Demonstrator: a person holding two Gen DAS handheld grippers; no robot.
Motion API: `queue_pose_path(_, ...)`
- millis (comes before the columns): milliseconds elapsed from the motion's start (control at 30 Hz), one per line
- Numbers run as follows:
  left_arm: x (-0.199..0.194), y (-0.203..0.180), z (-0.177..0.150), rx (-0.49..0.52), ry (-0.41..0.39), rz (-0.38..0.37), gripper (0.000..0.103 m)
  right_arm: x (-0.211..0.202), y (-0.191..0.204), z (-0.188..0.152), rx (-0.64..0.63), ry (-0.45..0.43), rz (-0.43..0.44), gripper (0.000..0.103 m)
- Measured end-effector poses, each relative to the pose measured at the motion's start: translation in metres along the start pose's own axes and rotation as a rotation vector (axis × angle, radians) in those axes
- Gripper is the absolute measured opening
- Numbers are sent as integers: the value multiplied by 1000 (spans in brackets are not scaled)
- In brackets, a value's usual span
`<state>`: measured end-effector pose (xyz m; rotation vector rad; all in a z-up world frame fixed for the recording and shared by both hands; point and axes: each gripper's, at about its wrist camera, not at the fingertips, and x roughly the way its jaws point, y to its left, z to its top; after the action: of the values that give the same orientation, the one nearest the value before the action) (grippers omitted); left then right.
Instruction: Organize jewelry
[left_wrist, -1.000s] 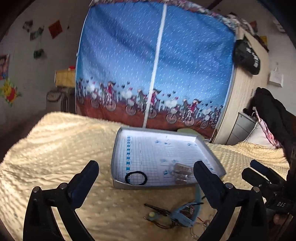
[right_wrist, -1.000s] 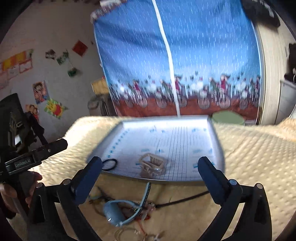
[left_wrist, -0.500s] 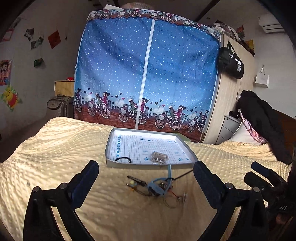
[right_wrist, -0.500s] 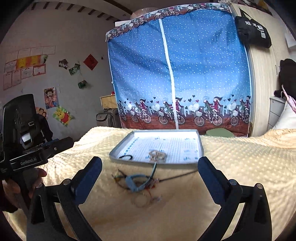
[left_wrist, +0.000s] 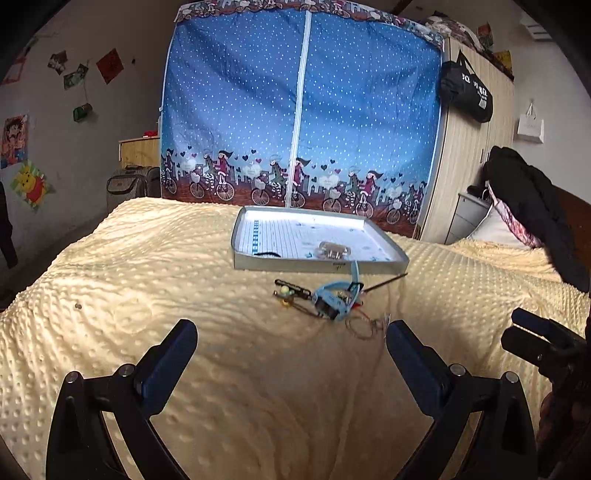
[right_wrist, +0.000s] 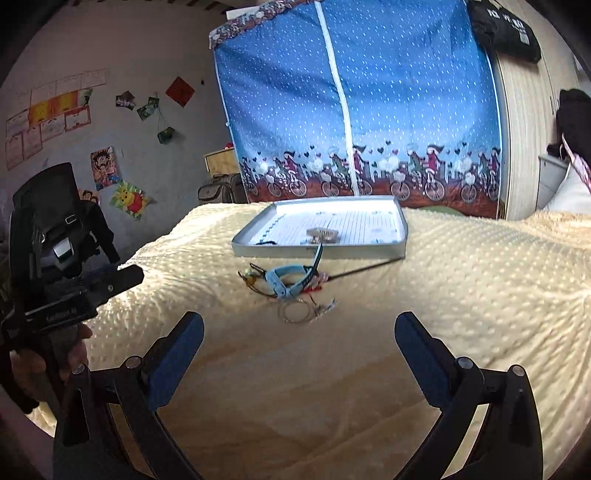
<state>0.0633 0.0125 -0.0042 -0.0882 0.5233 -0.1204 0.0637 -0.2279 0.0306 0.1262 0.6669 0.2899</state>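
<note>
Both tongs (left_wrist: 291, 354) (right_wrist: 299, 343) pulled back, spread apart, empty; jewelry pile (left_wrist: 325, 301) well ahead, before tray (left_wrist: 258, 264).

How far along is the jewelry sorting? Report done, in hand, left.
Done: a black ring and a clear clip lie in the tray. In hand: nothing; the left gripper and right gripper are open, short of the pile. Left: the blue band, wire hoop and tangled pieces on the blanket.

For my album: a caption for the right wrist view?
Open right gripper above a yellow blanket, facing tangled jewelry and tray.
</note>
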Motion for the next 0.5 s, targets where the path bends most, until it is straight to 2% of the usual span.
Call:
queue_pose_path(267, 12, -1, -11, 2, 68, 7, 103, 39, -5, -22, 61, 116, -8, 102)
queue_pose_path(500, 25, 2, -13, -28, 125, 17, 103, 54, -3, -28, 74, 149, -18, 102)
